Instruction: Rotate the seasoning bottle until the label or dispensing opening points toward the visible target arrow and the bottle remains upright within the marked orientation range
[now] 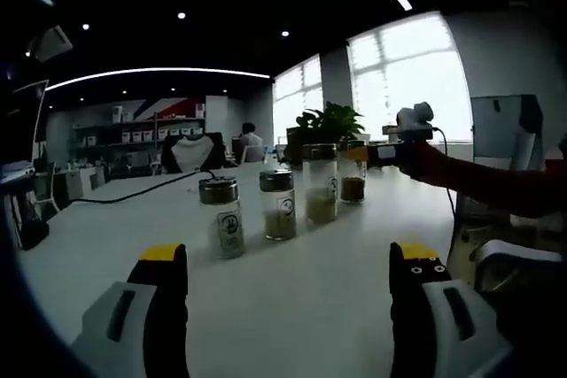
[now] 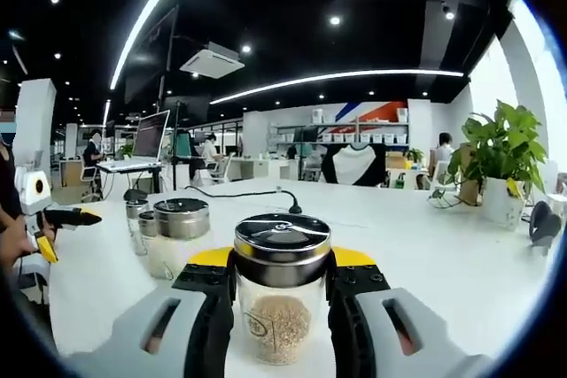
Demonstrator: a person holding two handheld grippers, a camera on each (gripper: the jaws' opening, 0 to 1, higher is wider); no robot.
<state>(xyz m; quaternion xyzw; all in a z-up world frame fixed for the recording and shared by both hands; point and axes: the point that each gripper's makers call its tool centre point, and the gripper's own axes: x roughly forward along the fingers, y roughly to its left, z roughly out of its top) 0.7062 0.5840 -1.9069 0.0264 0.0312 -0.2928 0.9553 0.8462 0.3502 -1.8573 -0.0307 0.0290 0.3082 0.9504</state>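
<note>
Several glass seasoning bottles with metal lids stand upright in a row on the white table point(image 1: 292, 307). In the left gripper view the nearest bottle point(image 1: 221, 217) is followed by a second point(image 1: 278, 205), a third point(image 1: 320, 183) and the far bottle point(image 1: 353, 172). My right gripper point(image 1: 383, 153) reaches that far bottle from the right. In the right gripper view my right gripper point(image 2: 282, 265) is shut on this bottle point(image 2: 280, 298), which holds pale grains. My left gripper point(image 1: 288, 282) stands open, short of the row, with nothing between its jaws. It also appears as the left gripper point(image 2: 64, 217) at the far left.
A potted plant point(image 2: 503, 155) in a white pot stands on the table at the right, and the same plant point(image 1: 326, 123) rises behind the row. A black cable point(image 2: 252, 192) runs across the table. A monitor point(image 2: 150, 137) and desks lie beyond. A red sleeve point(image 1: 496, 185) holds the right gripper.
</note>
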